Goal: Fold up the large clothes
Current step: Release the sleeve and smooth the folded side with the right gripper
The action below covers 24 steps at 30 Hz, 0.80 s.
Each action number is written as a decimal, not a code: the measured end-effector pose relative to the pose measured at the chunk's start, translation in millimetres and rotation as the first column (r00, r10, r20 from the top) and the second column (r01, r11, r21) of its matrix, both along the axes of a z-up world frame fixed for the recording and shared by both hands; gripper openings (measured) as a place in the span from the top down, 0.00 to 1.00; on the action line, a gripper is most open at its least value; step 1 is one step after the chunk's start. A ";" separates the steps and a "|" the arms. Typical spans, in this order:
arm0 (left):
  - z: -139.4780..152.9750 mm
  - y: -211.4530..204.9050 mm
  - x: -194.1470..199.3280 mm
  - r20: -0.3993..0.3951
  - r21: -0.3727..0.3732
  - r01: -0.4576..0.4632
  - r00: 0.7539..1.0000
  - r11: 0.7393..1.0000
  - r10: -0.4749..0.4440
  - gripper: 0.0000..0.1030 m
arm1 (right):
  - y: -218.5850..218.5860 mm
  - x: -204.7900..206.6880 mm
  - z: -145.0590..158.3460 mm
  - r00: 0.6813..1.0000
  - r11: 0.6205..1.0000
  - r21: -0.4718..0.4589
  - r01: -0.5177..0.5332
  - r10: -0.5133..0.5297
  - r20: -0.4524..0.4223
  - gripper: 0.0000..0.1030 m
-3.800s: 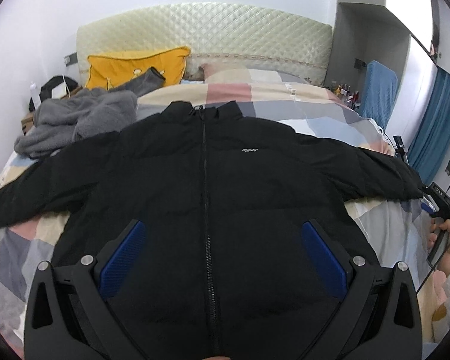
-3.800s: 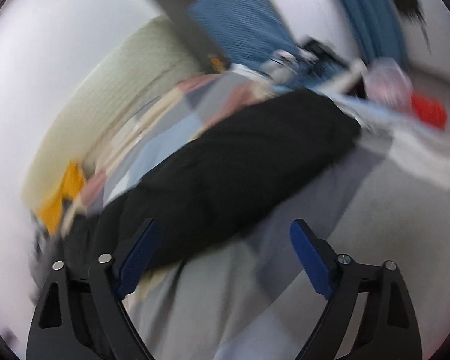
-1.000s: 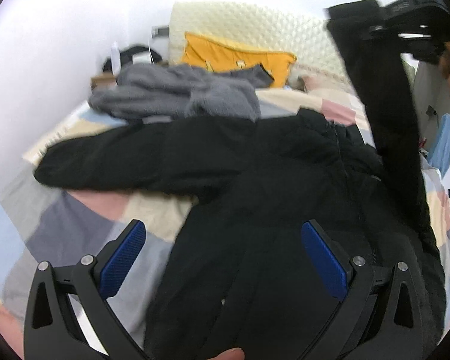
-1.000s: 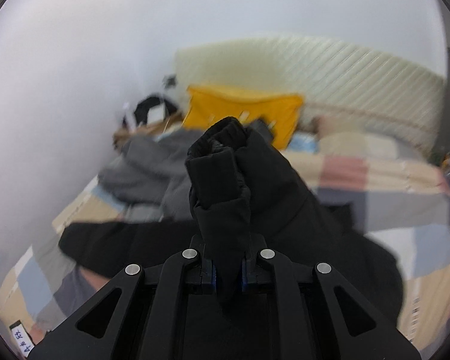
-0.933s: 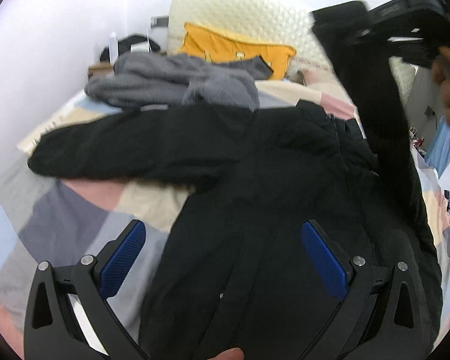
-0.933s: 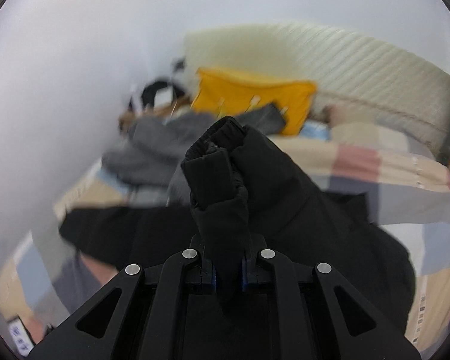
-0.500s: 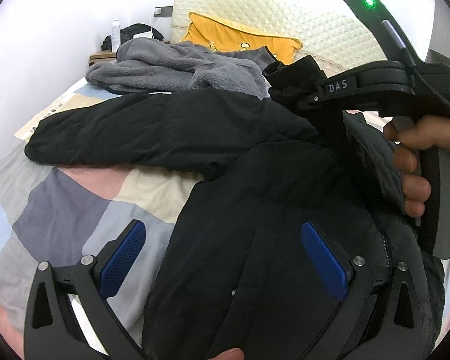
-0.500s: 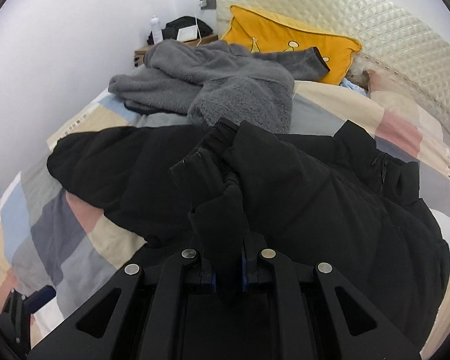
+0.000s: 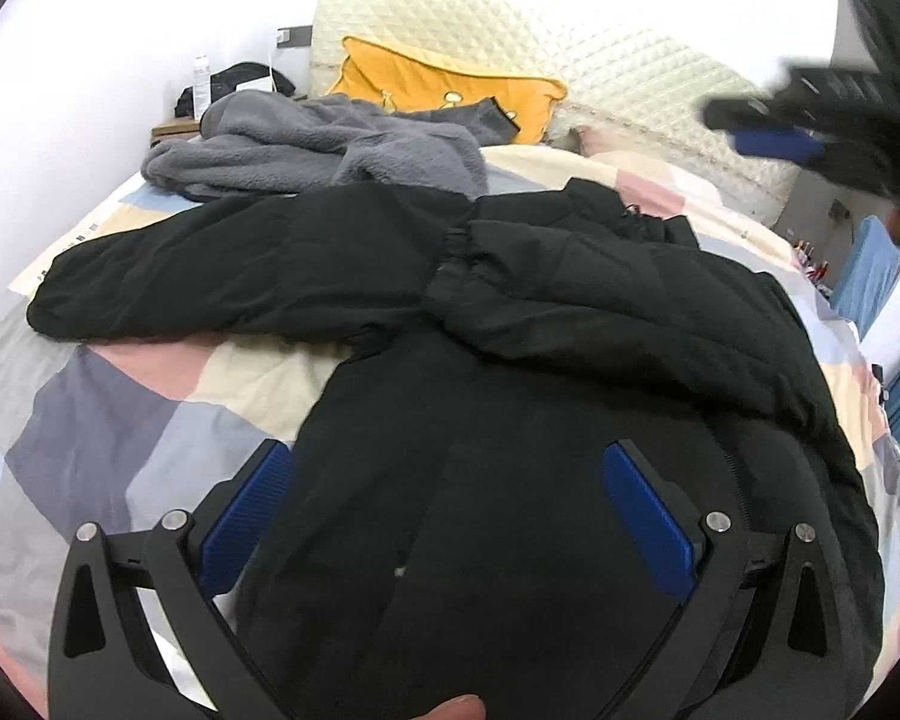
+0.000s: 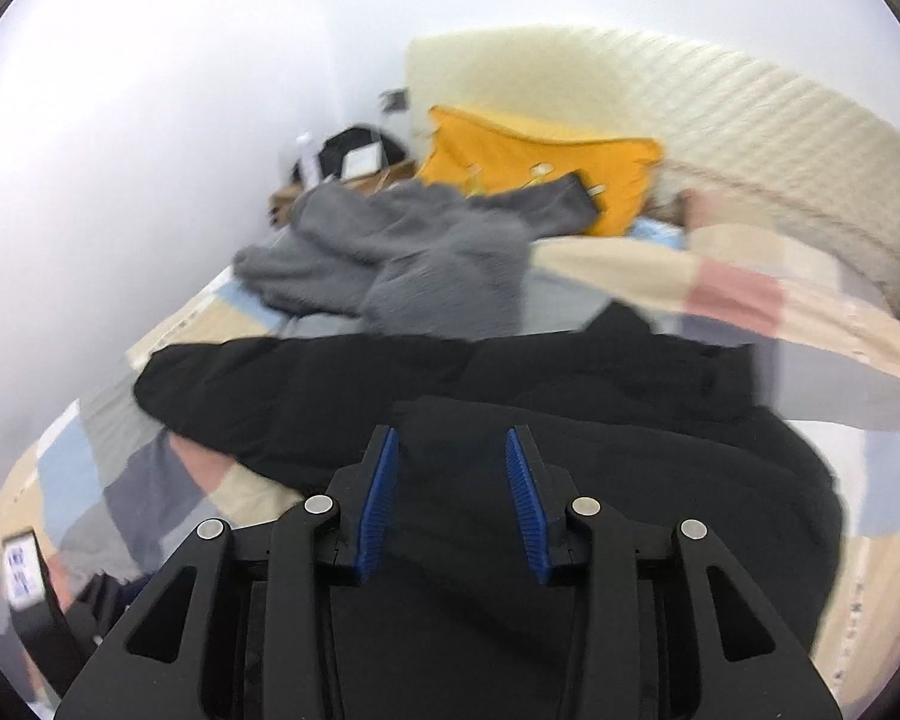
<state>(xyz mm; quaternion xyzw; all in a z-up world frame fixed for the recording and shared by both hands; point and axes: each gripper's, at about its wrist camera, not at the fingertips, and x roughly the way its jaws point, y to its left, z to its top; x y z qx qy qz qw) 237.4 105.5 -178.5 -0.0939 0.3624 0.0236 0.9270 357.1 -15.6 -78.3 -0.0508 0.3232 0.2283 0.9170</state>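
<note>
One black jacket lies spread on the bed, under two hand-held grippers.
Nearest, the left hand-held gripper hovers over the jacket's lower body, jaws wide apart and empty. The right hand-held gripper sits above the jacket with its jaws opening, nothing pinched between the pads. One sleeve lies folded across the chest; the other stretches out to the left. Beyond lie one grey fleece garment, one yellow pillow and one quilted headboard.
</note>
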 end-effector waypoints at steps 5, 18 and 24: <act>4.9 -19.2 -2.6 0.029 0.029 0.037 0.999 0.999 -0.038 0.00 | -79.7 -23.9 -11.1 0.989 0.987 0.067 0.146 -0.148 0.029 0.65; -0.3 -49.4 -2.5 0.014 0.050 0.058 0.998 0.997 -0.059 0.00 | -232.2 -57.7 -102.9 0.914 0.917 0.055 0.396 -0.387 -0.125 0.65; -2.5 -73.1 -1.8 0.007 0.095 0.086 0.996 0.992 -0.087 0.00 | -264.3 -48.0 -149.6 0.857 0.886 0.071 0.458 -0.419 -0.300 0.39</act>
